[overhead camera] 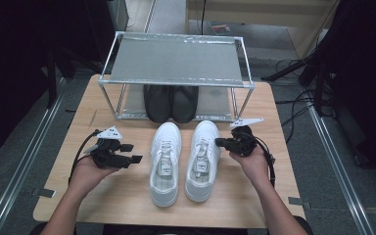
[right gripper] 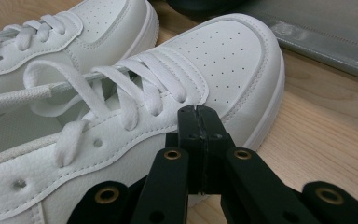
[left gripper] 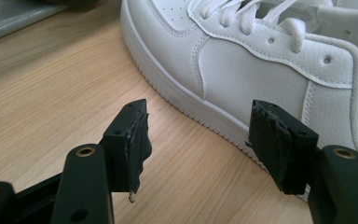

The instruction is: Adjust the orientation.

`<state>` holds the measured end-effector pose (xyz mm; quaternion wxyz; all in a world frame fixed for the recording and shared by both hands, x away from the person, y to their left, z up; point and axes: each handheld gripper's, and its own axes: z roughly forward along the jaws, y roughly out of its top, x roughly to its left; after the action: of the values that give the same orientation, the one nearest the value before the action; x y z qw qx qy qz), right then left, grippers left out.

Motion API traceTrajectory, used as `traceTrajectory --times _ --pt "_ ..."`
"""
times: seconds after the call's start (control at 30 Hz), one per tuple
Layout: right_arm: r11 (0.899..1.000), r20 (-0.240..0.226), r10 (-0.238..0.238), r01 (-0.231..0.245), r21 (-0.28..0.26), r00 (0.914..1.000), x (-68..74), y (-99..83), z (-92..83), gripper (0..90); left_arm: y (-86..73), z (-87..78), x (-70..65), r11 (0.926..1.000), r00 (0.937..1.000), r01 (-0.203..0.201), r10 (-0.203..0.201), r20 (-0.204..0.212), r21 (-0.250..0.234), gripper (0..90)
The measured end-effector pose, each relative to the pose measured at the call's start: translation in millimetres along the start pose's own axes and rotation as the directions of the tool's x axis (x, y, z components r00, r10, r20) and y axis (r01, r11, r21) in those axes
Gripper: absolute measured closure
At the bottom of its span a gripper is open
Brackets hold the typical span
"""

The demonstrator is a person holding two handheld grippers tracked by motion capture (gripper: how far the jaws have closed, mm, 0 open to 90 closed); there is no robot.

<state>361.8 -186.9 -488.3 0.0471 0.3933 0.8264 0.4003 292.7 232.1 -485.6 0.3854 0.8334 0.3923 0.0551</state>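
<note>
Two white sneakers stand side by side on the wooden table (overhead camera: 127, 196), toes pointing far toward the metal rack (overhead camera: 176, 61), heels near the person. The left sneaker (overhead camera: 165, 164) and the right sneaker (overhead camera: 203, 161) are low-cut, of smooth white leather with perforated toe caps, white flat laces and thick white soles; a pale insole with a small grey patch shows in each opening.

The left gripper (overhead camera: 136, 153) lies just left of the left sneaker with its jaws spread wide and nothing between them; in the left gripper view its pads frame that shoe's side wall (left gripper: 242, 70) without touching it. The right gripper (overhead camera: 219, 142) sits at the right sneaker's outer side by the laces, jaws clenched tight on nothing, their tips close against the leather (right gripper: 121, 158); whether they touch it I cannot tell.

A pair of black shoes (overhead camera: 171, 103) sits on the rack's lower shelf, their far halves hidden under the grey upper shelf. The insole patches may carry print, but it is too small to read
</note>
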Motion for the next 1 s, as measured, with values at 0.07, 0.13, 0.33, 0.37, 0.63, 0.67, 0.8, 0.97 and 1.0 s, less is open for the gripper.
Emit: traceTrajectory --times 0.07,0.13,0.33,0.37,0.63,0.67,0.8,0.97,1.0 --pt "1.0 -0.007 -0.001 0.001 0.0 1.0 0.9 1.2 1.7 90.0 -1.3 -0.9 0.0 1.0 1.0 0.004 -0.004 0.001 0.001 38.1" --pt "1.0 -0.01 -0.003 0.003 0.002 0.9999 2.0 2.4 3.3 90.0 -2.6 -1.8 -0.1 1.0 1.0 0.008 -0.008 0.0 0.002 38.1" --pt "1.0 -0.026 -0.018 0.018 0.009 0.9995 4.6 6.0 8.0 90.0 -5.8 -3.2 -1.7 1.0 0.9999 0.007 -0.007 -0.008 0.002 38.1" --pt "1.0 -0.027 -0.018 0.018 0.01 0.9995 5.1 6.5 8.6 90.0 -6.3 -3.4 -1.8 1.0 0.9999 0.007 -0.007 -0.01 0.001 38.1" --pt "0.999 -0.047 -0.031 0.032 0.016 0.9984 8.2 10.7 14.5 90.0 -8.7 -0.4 -4.8 0.9999 0.9999 0.013 -0.013 0.0 -0.007 38.6" --pt "0.999 -0.048 -0.034 0.034 0.017 0.9983 8.7 11.2 15.2 90.0 -8.3 2.1 -6.1 1.0 1.0 0.007 -0.007 0.004 0.0 39.0" --pt "0.999 -0.055 -0.043 0.044 0.017 0.9975 10.9 12.6 18.0 90.0 -6.6 13.8 -14.6 0.9994 0.9998 -0.014 0.013 0.017 0.031 46.5" --pt "0.999 -0.057 -0.046 0.047 0.019 0.9973 10.3 13.3 18.3 90.0 -2.5 22.5 -24.2 0.9988 0.9996 -0.022 0.021 0.018 0.043 66.7" --pt "0.999 -0.057 -0.046 0.047 0.02 0.9973 10.5 13.3 18.3 90.0 -1.4 24.6 -25.9 0.9989 0.9995 -0.012 0.011 0.03 0.045 70.9"
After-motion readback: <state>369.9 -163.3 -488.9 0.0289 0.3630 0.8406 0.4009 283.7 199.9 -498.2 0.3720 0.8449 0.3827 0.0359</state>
